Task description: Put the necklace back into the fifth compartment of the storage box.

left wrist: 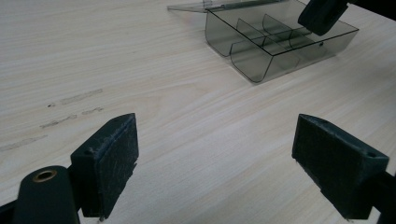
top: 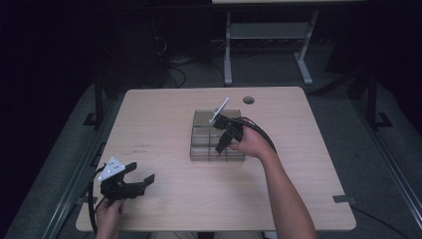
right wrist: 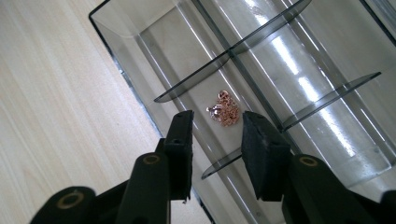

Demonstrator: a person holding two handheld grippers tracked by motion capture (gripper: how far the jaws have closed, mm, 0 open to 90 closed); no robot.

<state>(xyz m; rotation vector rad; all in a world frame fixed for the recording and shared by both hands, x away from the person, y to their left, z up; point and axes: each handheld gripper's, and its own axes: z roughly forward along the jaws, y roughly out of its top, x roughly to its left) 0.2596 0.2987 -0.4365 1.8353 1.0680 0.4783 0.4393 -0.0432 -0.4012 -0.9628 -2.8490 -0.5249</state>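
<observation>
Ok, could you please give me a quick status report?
Right gripper open above organizer box. Rose-gold chain lying loose in a compartment. Left gripper open, idle.

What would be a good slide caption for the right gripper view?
Right gripper hangs open above a small rose-gold chain lying in one compartment of a clear divided box.

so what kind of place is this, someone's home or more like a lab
Most likely a lab or workshop set up for recording. A bare light wooden table stands in a dark room, with cables on the floor behind it and a metal-legged bench farther back. On the table sits a clear compartment box.
</observation>
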